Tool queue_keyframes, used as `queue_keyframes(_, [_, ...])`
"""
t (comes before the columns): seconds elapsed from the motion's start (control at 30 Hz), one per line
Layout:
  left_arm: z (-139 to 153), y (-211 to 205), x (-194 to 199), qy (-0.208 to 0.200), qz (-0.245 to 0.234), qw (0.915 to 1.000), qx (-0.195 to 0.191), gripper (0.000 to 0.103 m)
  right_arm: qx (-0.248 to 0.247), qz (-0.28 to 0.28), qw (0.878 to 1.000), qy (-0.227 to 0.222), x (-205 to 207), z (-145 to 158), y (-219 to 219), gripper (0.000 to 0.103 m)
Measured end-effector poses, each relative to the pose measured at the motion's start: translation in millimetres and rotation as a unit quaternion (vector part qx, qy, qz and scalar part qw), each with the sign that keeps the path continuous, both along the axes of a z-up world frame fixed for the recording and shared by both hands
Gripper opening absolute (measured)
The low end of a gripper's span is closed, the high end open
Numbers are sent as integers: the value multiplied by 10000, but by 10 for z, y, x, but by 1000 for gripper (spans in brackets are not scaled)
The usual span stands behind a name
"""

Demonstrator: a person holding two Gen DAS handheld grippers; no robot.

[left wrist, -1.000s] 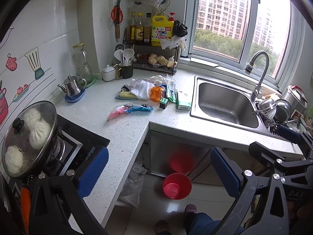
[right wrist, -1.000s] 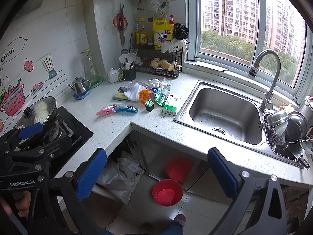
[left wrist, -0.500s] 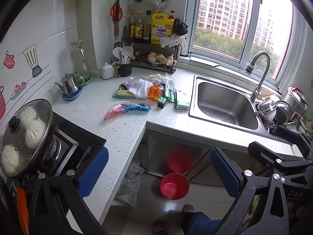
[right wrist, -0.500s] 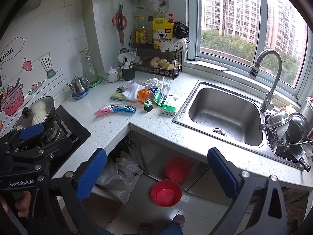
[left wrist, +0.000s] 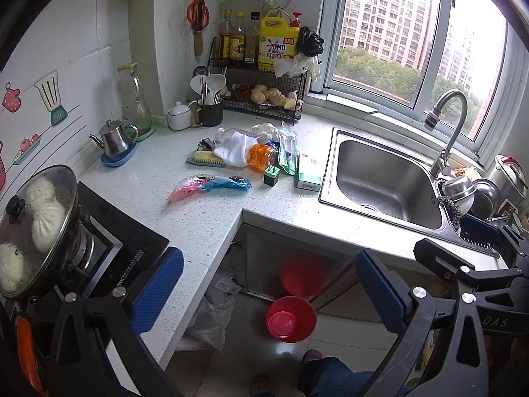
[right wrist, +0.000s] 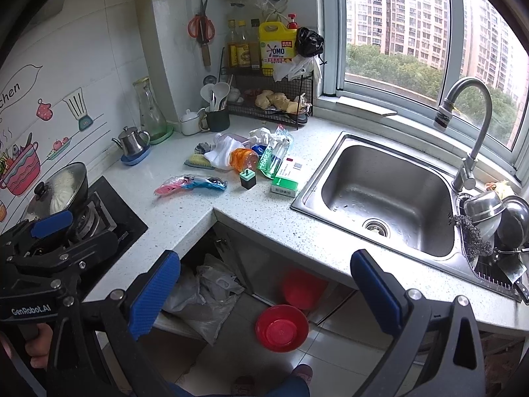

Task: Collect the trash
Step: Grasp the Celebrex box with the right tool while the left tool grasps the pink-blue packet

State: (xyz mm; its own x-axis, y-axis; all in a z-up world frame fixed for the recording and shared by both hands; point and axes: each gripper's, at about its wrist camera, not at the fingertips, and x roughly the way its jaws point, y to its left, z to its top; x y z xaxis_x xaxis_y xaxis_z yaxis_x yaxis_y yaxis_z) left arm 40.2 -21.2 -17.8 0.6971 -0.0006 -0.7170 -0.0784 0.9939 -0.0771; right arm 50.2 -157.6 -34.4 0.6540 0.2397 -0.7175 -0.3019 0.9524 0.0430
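Trash lies in a cluster on the white counter (left wrist: 198,218): a pink and blue wrapper (left wrist: 208,185) (right wrist: 190,185), an orange plastic jar (left wrist: 261,157) (right wrist: 244,159), a white crumpled bag (left wrist: 234,152), a green pouch (right wrist: 274,154), a green and white carton (left wrist: 309,173) (right wrist: 286,178) and a small dark green box (left wrist: 271,176) (right wrist: 248,178). My left gripper (left wrist: 264,292) is open and empty, well short of the counter corner. My right gripper (right wrist: 264,292) is open and empty too, held over the floor gap. The left gripper also shows at the left edge of the right wrist view.
A steel sink (right wrist: 386,195) with a tap (right wrist: 463,122) sits to the right, dishes (right wrist: 496,218) beside it. A lidded pan (left wrist: 33,228) stands on the stove at left. A red bowl (right wrist: 281,327) and a grey bag (right wrist: 205,301) lie on the floor below.
Both views have shifted slightly, the counter items sitting a little further off and lower. Nothing on the counter has moved. Both grippers stay open.
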Motion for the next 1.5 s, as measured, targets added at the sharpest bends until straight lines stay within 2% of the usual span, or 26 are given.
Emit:
queue_keyframes(0.1, [-56,-89,156,40,91,9999,29,103,16,100,9999,4,124,-17,-63,103])
queue_keyframes(0.3, [-150,-229,567,228,394,9989,-64,103,-349,202,9976,-565,411,35,-217,103])
queue_keyframes(0.5, [-217,-354,890,507,879,9945,271,103,-459,559,9934,-895,693,66,-396,103])
queue_keyframes(0.57, [-238,-344,952,629,1042,9922,276,103,-333,777,9939,-713,833,41,-417,103])
queue_keyframes(0.67, [-285,-275,1068,794,1095,9907,116,103,-235,786,9960,-365,1082,-29,-386,103])
queue_keyframes(0.73, [-327,-199,1176,875,1186,9889,176,103,-43,875,9960,157,1263,-107,-347,103])
queue_keyframes(0.83, [-423,-33,1385,1007,1243,9870,144,103,327,1065,9899,872,1549,-305,-228,103])
queue_keyframes(1.07, [-759,428,2139,1383,898,9863,79,103,278,525,9835,1708,2236,-809,100,103])
queue_keyframes(1.13, [-818,523,2344,1449,735,9867,73,103,365,352,9768,2081,2461,-940,162,96])
queue_keyframes(1.27, [-978,702,2752,1604,322,9865,19,103,-9,185,9715,2363,2828,-1161,364,93])
queue_keyframes(1.37, [-1153,849,3006,1798,184,9835,-64,103,-130,150,9615,2742,3082,-1401,491,87])
queue_keyframes(1.5, [-1283,1023,3217,1951,16,9804,-270,103,-417,75,9520,3030,3238,-1611,583,82])
